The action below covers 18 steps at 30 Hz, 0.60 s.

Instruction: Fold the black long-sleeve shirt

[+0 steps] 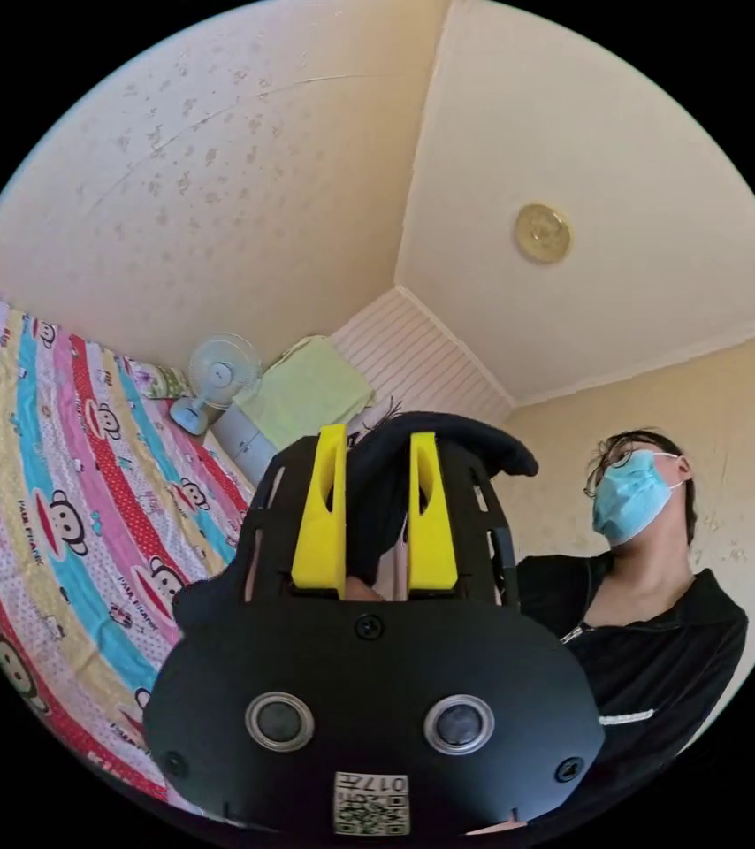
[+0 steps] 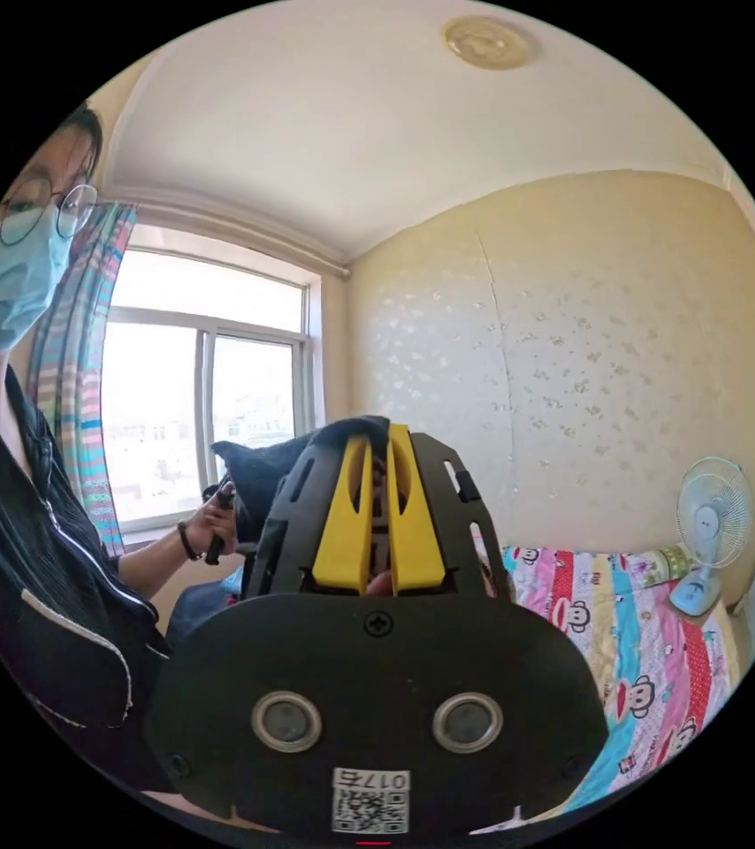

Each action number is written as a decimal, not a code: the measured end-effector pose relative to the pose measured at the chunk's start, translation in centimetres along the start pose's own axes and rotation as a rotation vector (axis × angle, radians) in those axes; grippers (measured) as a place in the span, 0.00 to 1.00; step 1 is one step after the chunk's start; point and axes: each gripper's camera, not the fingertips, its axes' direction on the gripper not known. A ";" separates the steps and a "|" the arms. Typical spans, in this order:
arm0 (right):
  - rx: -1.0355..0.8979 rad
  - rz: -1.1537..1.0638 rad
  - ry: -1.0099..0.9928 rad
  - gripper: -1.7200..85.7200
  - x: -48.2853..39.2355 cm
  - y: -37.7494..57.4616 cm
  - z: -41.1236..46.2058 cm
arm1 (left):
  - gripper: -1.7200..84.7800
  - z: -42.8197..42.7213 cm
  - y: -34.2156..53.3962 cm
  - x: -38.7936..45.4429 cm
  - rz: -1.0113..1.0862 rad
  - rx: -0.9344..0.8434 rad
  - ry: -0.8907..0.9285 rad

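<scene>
Left hand-held gripper [image 1: 377, 495]: 2 yellow jaws clamped on a fold of the black long-sleeve knit shirt [image 1: 448, 442]. Right hand-held gripper [image 2: 377, 495]: jaws nearly closed, pinching the shirt edge. Both are raised well above the striped cartoon-print bed [image 2: 625, 637], probably to let the garment hang straight before laying it flat.
</scene>
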 end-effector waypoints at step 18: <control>-0.364 -0.193 0.104 0.06 -8.8 -2.2 12.2 | 0.16 15.8 4.0 14.3 0.416 -0.231 -0.222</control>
